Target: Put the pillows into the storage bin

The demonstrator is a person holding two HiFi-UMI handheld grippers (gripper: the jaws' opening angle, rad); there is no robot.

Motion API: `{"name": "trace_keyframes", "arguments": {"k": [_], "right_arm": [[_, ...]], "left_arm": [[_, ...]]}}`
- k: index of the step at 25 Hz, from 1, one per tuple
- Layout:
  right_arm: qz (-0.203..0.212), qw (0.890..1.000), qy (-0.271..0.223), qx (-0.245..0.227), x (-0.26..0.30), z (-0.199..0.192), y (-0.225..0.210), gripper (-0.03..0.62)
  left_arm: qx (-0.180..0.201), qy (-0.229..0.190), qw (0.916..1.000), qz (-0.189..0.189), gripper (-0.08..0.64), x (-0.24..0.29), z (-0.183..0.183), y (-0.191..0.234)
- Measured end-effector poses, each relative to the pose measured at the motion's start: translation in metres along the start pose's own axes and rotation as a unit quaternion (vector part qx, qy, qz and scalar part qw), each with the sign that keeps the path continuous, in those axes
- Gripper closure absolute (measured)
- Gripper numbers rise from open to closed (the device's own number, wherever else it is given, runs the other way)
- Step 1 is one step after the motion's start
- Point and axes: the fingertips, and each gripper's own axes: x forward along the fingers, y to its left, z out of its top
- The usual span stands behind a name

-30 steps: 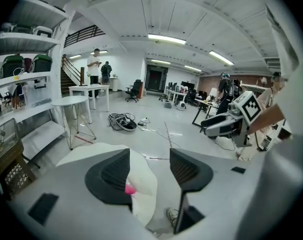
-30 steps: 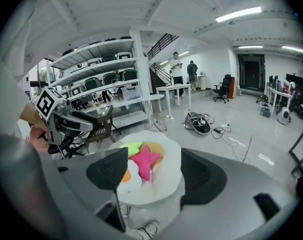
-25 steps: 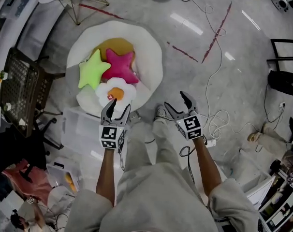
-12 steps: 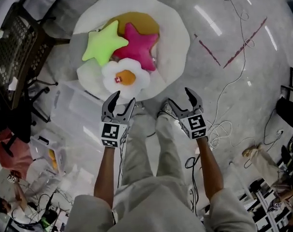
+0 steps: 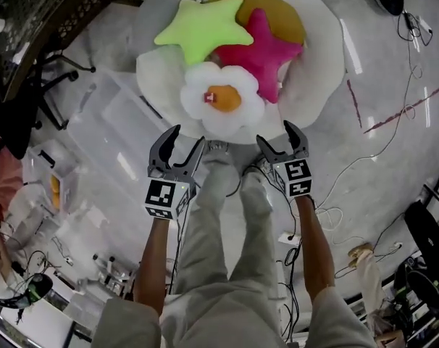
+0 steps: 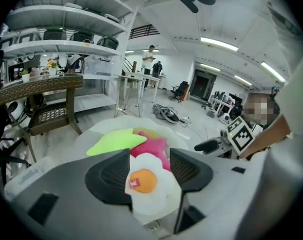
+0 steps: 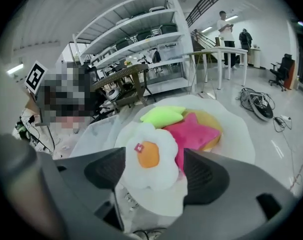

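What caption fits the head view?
Left gripper and right gripper, jaws apart, hover near egg pillow, green star, pink star.

The shiny grey floor [image 5: 393, 64] has a big round white cushion [image 5: 322, 56] lying on it. A see-through bin [image 5: 114, 142] sits just beside the cushion, on its left. White wires [image 5: 327, 212] curl on the right, near red tape lines [image 5: 356, 104].

Large white cushion [image 5: 319, 75] with orange-yellow centre, flat on the floor. On it lie a lime-green star pillow [image 5: 201, 29], an overlapping magenta star pillow [image 5: 269, 49] and, at its near edge, a white flower pillow [image 5: 222, 100]. A clear storage bin [image 5: 118, 130] stands just left of it.
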Motion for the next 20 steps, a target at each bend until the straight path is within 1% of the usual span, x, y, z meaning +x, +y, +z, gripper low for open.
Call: {"name": "trace_keyframes", "arguments": {"k": [4, 7, 11, 15, 20], "right_arm": [[0.015, 1.000, 0.024, -0.006, 0.053, -0.017, 0.002, 0.244], [0.018, 0.999, 0.048, 0.002, 0.092, -0.036, -0.003, 0.242], [0.007, 0.996, 0.081, 0.027, 0.144, -0.066, -0.023, 0.244], [0.007, 0.993, 0.118, 0.020, 0.188, -0.089, -0.034, 0.244], [0.002, 0.987, 0.158, 0.013, 0.228, -0.107, -0.040, 0.238]], "left_arm": [[-0.030, -0.007, 0.9994, 0.017, 0.327, 0.010, -0.028, 0.026], [-0.042, -0.006, 0.9989, 0.019, 0.327, 0.022, -0.044, 0.039], [-0.051, -0.006, 0.9986, 0.013, 0.327, 0.038, -0.062, 0.049], [-0.054, -0.002, 0.9985, 0.007, 0.327, 0.051, -0.080, 0.054], [-0.057, -0.004, 0.9983, 0.009, 0.327, 0.060, -0.087, 0.064]]}}
